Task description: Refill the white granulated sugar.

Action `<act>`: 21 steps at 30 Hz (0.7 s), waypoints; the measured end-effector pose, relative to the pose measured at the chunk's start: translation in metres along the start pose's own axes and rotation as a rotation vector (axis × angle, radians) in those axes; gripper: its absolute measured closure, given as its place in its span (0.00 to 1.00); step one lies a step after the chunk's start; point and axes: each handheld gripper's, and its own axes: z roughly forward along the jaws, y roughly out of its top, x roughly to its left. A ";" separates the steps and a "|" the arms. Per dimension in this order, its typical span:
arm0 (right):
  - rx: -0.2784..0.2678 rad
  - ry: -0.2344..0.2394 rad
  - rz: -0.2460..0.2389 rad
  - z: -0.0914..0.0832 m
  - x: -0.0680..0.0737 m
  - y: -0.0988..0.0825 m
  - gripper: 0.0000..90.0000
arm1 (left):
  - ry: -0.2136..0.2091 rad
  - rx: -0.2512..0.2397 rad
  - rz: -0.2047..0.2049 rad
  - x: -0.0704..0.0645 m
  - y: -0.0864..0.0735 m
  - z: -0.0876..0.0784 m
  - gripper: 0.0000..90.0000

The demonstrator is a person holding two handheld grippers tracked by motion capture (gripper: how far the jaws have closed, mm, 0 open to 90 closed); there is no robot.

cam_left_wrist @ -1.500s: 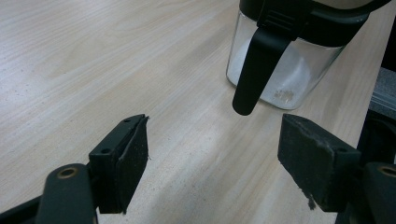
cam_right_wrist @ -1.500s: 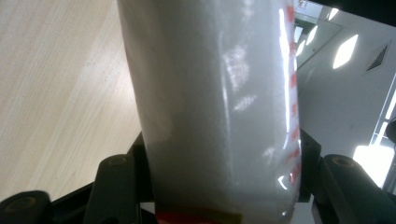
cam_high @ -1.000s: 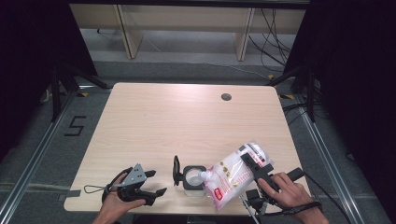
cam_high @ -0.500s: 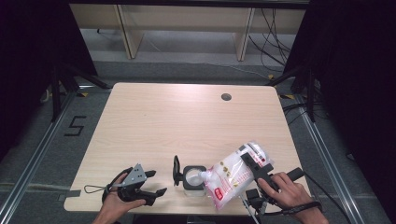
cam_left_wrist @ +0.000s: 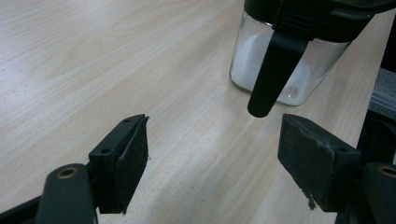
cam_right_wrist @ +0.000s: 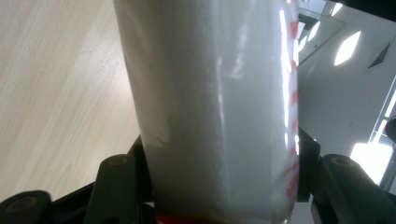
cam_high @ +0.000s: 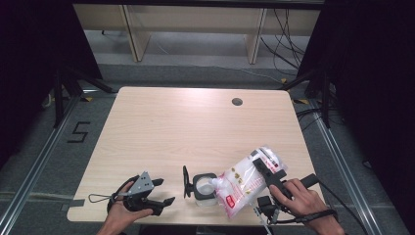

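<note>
At the near edge of the desk point(cam_high: 161, 122), the person's left gripper point(cam_high: 159, 193) rests low in the hand with its fingers point(cam_left_wrist: 122, 168) spread and nothing between them, aimed toward the jar as if waiting to steady it or handle its lid. Just beyond, near the front middle of the desk, stands the clear glass jar point(cam_high: 204, 192), its black hinged lid point(cam_high: 186, 180) flipped up to the left so the mouth is free; some white powder already lies in the bottom. To its right, the right gripper point(cam_high: 266, 171) pinches the body of a plastic bag of white powder point(cam_high: 242, 183), red print on its side, and holds it tilted with the low end at the jar's mouth, evidently to pour the contents in. The far half of the desk lies bare apart from a cable hole point(cam_high: 237, 102).
</note>
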 end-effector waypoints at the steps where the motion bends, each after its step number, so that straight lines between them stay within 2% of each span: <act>1: 0.002 -0.003 -0.005 0.000 0.000 0.000 0.52 | -0.008 -0.016 -0.015 -0.001 0.000 0.001 0.27; 4: -0.007 -0.003 -0.021 -0.003 0.000 0.002 0.52 | -0.002 -0.016 -0.017 -0.001 0.000 0.000 0.27; 5: -0.009 -0.011 -0.015 -0.003 0.000 0.003 0.52 | -0.005 -0.011 0.017 0.000 0.001 0.000 0.27; 7: -0.016 -0.011 -0.021 -0.004 0.000 0.004 0.52 | -0.004 -0.012 0.017 0.001 0.000 0.000 0.27; 8: -0.028 -0.016 -0.023 -0.003 -0.002 0.006 0.52 | -0.002 -0.021 -0.012 -0.001 0.000 0.000 0.27; 11: -0.025 -0.009 -0.012 -0.004 -0.001 0.007 0.53 | -0.002 -0.020 -0.015 -0.001 0.000 -0.001 0.27; 14: -0.024 -0.020 0.002 -0.005 0.000 0.005 0.53 | -0.003 -0.021 -0.008 -0.001 0.000 0.000 0.27; 15: -0.027 -0.016 0.004 -0.005 -0.001 0.005 0.53 | -0.005 -0.012 0.014 0.000 0.001 -0.001 0.27; 16: -0.024 0.001 0.003 -0.006 -0.001 0.004 0.53 | -0.005 -0.008 0.018 0.000 0.001 -0.001 0.27; 17: -0.024 0.001 0.003 -0.006 -0.001 0.004 0.53 | -0.005 -0.008 0.018 0.000 0.001 -0.001 0.27; 18: -0.032 -0.021 0.020 -0.005 -0.001 0.004 0.53 | -0.004 -0.017 0.015 0.001 0.001 0.000 0.27; 20: -0.033 -0.022 0.022 -0.005 0.000 0.004 0.53 | -0.005 -0.018 0.015 0.001 0.001 0.000 0.27; 21: -0.029 -0.020 0.031 -0.006 0.001 0.003 0.53 | -0.002 -0.020 -0.008 -0.001 0.000 0.000 0.27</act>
